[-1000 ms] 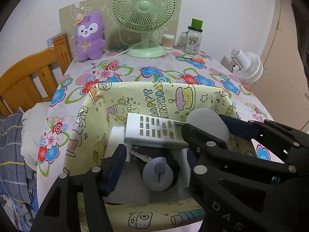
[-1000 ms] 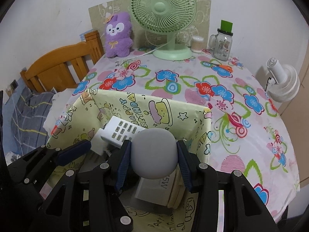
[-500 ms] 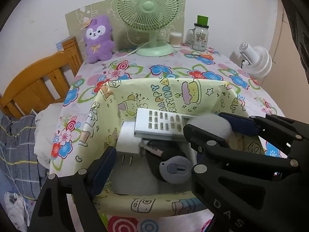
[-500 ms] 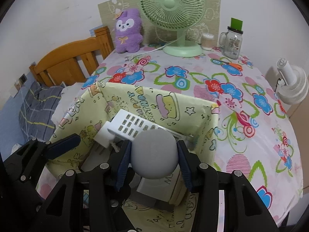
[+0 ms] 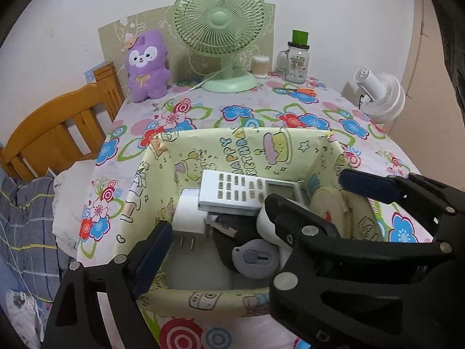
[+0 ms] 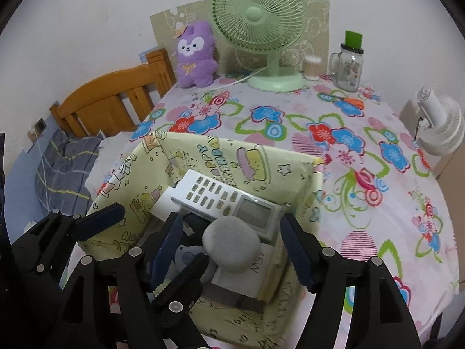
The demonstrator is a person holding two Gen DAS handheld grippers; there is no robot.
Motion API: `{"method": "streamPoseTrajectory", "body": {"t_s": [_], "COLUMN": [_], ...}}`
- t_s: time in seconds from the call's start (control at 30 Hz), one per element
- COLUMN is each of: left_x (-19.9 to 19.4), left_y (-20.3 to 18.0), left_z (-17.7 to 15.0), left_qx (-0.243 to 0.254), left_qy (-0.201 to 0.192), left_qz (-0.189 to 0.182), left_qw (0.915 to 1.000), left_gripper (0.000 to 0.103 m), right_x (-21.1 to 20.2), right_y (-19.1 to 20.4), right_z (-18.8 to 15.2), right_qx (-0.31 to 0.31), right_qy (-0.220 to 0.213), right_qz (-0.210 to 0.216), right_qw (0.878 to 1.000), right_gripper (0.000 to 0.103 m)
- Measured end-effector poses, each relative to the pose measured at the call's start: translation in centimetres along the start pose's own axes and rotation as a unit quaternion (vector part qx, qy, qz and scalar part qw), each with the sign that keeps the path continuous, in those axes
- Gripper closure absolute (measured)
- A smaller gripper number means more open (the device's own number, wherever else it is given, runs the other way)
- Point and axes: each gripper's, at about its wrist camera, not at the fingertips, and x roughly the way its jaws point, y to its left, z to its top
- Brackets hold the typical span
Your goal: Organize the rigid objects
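Note:
A yellow cartoon-print box (image 5: 162,171) (image 6: 290,160) stands on the flowered table. In it lie a white remote (image 5: 247,193) (image 6: 221,200), a white plug adapter (image 5: 189,218), a grey round tape measure (image 5: 257,258) and a grey stone (image 6: 231,240). My right gripper (image 6: 232,247) is open, its fingers either side of the stone, which rests in the box. My left gripper (image 5: 215,250) is open over the box's near wall; the right gripper's fingers (image 5: 369,187) cross in front of it.
A green desk fan (image 5: 221,37), a purple plush (image 5: 146,67), a cotton swab jar (image 5: 260,64) and a glass mug jar (image 5: 296,61) stand at the table's back. Scissors (image 6: 348,101) lie near them. A wooden bed frame (image 5: 58,133) is left, a white fan (image 5: 380,96) right.
My right gripper has opened and let go of the grey stone, which now lies in the box. Both grippers have pulled back and up from the box.

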Motion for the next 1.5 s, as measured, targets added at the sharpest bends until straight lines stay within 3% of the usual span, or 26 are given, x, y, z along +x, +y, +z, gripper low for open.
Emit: {"method": "streamPoseTrajectory", "body": {"t_s": [0.2, 0.37, 0.73, 1.5], "left_x": [-0.9, -1.7, -2.4, -4.4], "left_y": [-0.5, -1.3, -3.7, -8.1], "left_z": [0.2, 0.4, 0.4, 1.0], "left_qx": [0.002, 0.016, 0.030, 0.033], "left_qy": [-0.008, -0.021, -0.032, -0.047], "left_qz": [-0.005, 0.002, -0.011, -0.030], "left_qw": [1.0000, 0.9996, 0.9990, 0.9979], "left_gripper": [0.010, 0.008, 0.004, 0.003], "right_x": [-1.6, -2.9, -5.0, -10.7], "right_y": [-0.6, -1.0, -3.1, -9.1], "right_z": [-0.2, -0.3, -1.1, -3.5], "right_qx": [0.007, 0.013, 0.036, 0.075], "right_qy": [-0.014, -0.030, -0.041, -0.076], "right_qz": [-0.005, -0.030, -0.068, -0.129], "right_qw": [1.000, 0.999, 0.996, 0.986], "right_gripper": [0.025, 0.015, 0.006, 0.004]}}
